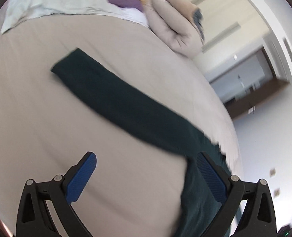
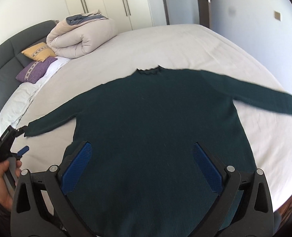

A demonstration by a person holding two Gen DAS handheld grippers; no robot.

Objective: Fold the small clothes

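We see a dark green sweater (image 2: 151, 118) spread flat on the bed (image 2: 185, 45), collar away from us and both sleeves stretched out to the sides. Our right claw (image 2: 142, 167) hangs over the sweater's lower body, its blue pads (image 2: 76, 169) spread wide and gripping nothing. Our left claw (image 1: 146, 175) is also wide and empty; it hovers over the bare sheet just beside the sweater, with one sleeve (image 1: 114, 96) running away across the bed from its right pad (image 1: 211, 177). From the right wrist view, the left claw shows beside the cuff of the sweater's left sleeve, held in a hand (image 2: 2, 183). Beyond the sweater, toward the headboard (image 2: 11, 45), lie a rolled duvet (image 2: 82, 39), a yellow pillow (image 2: 39, 53) and a purple pillow (image 2: 36, 70).
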